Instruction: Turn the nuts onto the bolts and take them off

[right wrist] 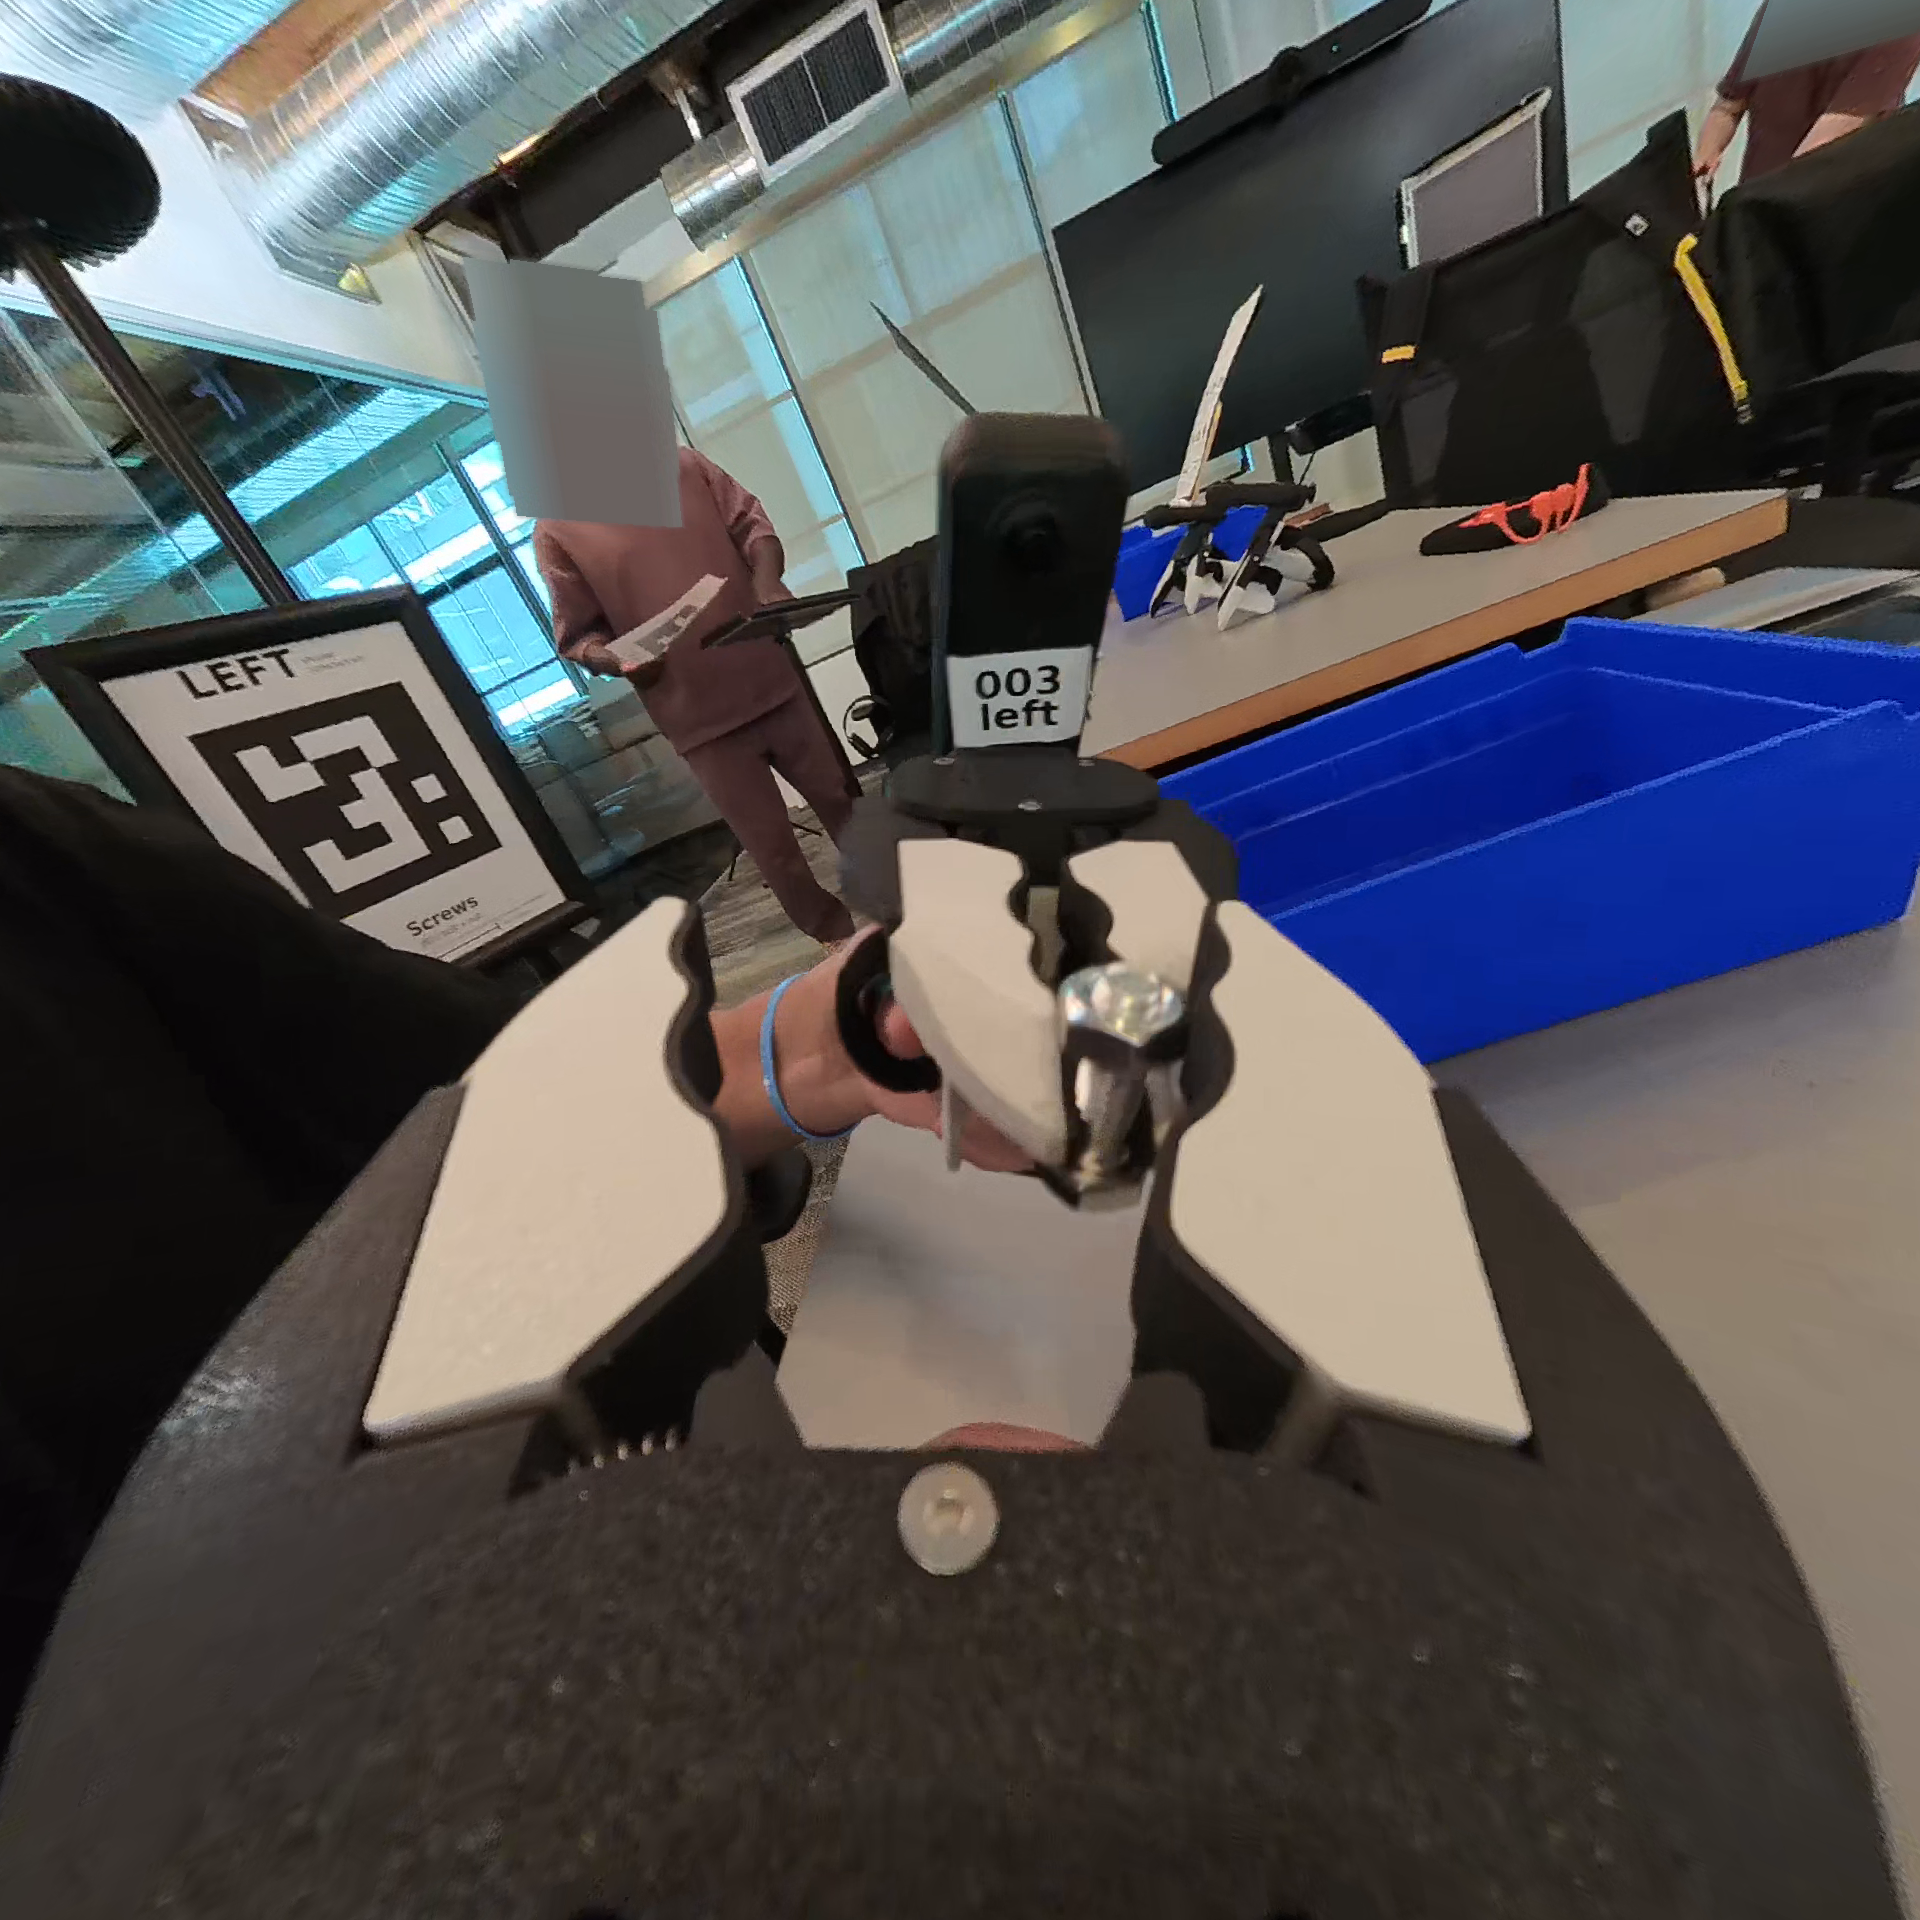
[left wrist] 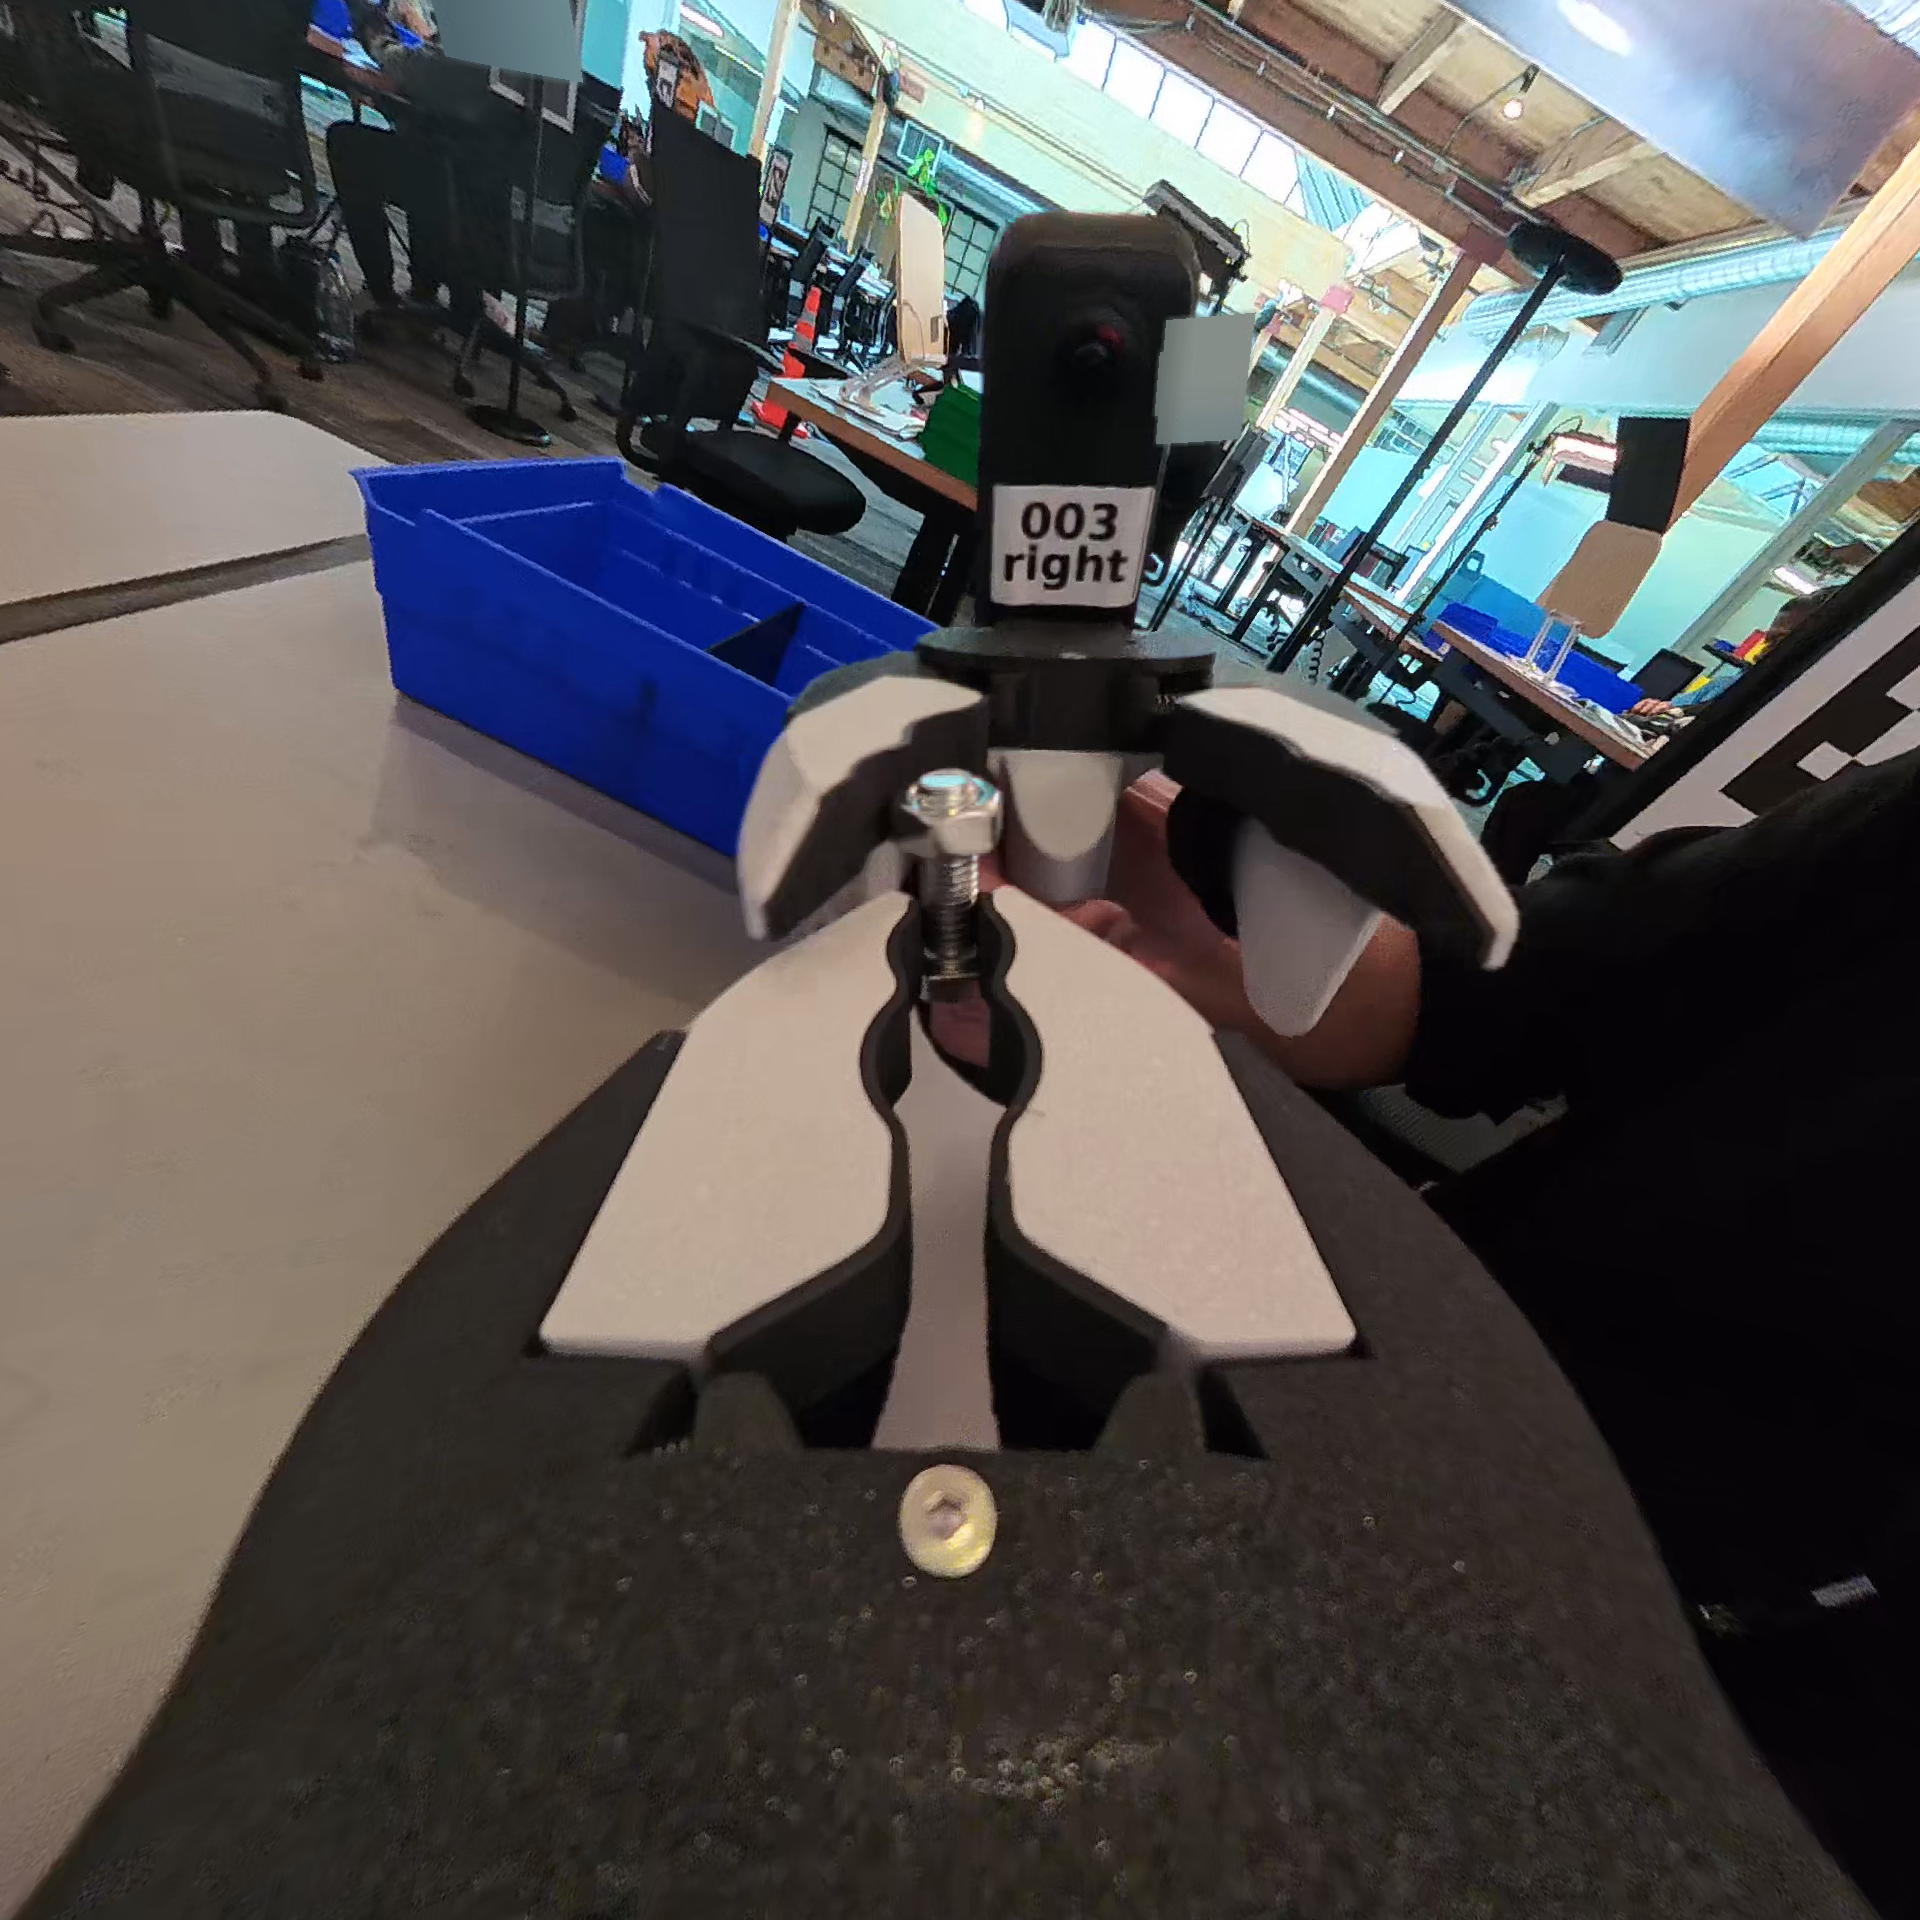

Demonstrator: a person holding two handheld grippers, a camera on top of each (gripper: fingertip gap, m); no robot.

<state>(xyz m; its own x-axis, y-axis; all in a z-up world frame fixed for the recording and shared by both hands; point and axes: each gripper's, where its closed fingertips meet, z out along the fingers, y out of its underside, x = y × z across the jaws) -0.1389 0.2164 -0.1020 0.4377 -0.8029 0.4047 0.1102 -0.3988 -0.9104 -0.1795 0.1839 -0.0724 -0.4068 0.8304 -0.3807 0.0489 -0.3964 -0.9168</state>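
Observation:
A steel bolt (left wrist: pixel 948 904) stands upright in my left gripper (left wrist: pixel 951 935), which is shut on the lower threads. A hex nut or head (left wrist: pixel 948 816) sits at the bolt's top; a smaller hex piece shows low in the jaws. My right gripper (left wrist: pixel 1127 925) faces it, wide open, with one finger (left wrist: pixel 821 800) next to the bolt's top. In the right wrist view the right gripper (right wrist: pixel 951 935) is open, its fingers on either side of the left gripper (right wrist: pixel 1091 1179), with the bolt (right wrist: pixel 1117 1081) close to its right finger (right wrist: pixel 1340 1195).
An empty blue bin (left wrist: pixel 582 623) stands on the grey table (left wrist: pixel 260 1039) behind the grippers; it also shows in the right wrist view (right wrist: pixel 1558 831). A framed marker sign (right wrist: pixel 332 790) and a standing person (right wrist: pixel 707 644) are beyond the table edge. Another table (right wrist: pixel 1455 592) holds spare grippers. Across from one pair of fingers to the other is roughly 5 cm.

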